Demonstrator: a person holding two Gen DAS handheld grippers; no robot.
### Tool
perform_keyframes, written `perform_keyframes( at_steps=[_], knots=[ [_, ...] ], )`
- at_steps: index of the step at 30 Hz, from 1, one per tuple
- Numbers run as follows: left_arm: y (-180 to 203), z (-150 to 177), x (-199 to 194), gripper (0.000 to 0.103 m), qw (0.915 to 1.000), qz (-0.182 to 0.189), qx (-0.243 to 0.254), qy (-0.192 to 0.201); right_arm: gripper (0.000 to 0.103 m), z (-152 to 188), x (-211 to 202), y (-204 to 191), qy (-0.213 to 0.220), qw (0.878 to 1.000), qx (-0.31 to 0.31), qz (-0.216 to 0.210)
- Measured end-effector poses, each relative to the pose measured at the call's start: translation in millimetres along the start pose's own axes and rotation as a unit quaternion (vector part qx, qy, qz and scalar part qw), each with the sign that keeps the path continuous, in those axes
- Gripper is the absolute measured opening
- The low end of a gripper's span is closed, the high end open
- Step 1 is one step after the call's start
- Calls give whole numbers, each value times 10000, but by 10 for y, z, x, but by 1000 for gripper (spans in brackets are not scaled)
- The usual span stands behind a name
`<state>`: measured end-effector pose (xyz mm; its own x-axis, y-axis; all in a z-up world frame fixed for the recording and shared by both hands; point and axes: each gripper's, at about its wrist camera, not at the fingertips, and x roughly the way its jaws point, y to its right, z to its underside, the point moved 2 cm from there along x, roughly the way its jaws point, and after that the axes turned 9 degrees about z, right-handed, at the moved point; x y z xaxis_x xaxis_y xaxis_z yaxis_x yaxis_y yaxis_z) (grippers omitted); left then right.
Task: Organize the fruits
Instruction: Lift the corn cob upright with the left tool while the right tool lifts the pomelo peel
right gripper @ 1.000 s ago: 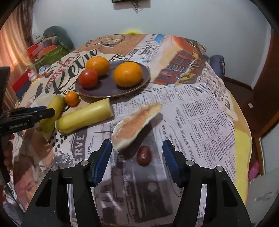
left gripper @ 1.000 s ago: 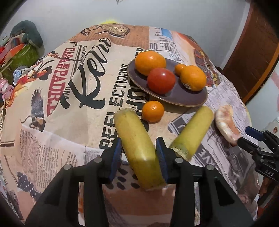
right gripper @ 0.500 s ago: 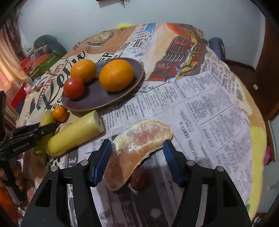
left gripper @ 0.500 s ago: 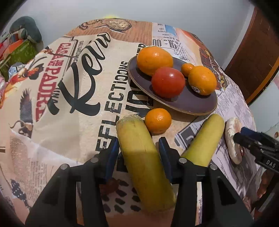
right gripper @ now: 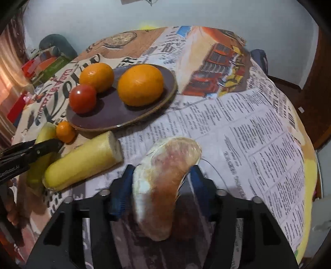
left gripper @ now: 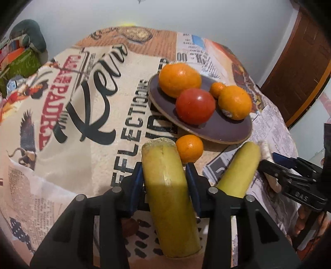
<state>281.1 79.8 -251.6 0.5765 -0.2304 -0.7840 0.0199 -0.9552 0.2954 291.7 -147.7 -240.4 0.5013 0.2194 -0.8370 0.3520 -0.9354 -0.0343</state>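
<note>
Left wrist view: our left gripper (left gripper: 165, 186) is closing, its blue pads pressing the sides of a cut banana piece (left gripper: 168, 194) whose long axis runs away from us, cut end toward the purple plate (left gripper: 227, 130). Our right gripper (right gripper: 159, 182) is closing around a peeled citrus segment (right gripper: 163, 182), which points up and away toward the plate. Both work over a newspaper-print tablecloth (right gripper: 258, 134), with a pale wall (right gripper: 186, 14) beyond.

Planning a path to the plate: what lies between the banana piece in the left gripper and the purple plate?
A small orange mandarin lies on the cloth between the yellow banana piece and the purple plate, shown in the left wrist view.
</note>
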Motion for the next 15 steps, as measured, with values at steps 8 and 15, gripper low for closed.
perform_keyframes(
  at_steps=[8, 15],
  knots=[
    [161, -38, -402, 38, 9990, 178, 222, 351, 20, -82, -232, -96, 365, 9991, -234, -9],
    [306, -25, -672, 37, 9972, 221, 434, 567, 20, -19, -257, -23, 357, 9993, -110, -56]
  ],
)
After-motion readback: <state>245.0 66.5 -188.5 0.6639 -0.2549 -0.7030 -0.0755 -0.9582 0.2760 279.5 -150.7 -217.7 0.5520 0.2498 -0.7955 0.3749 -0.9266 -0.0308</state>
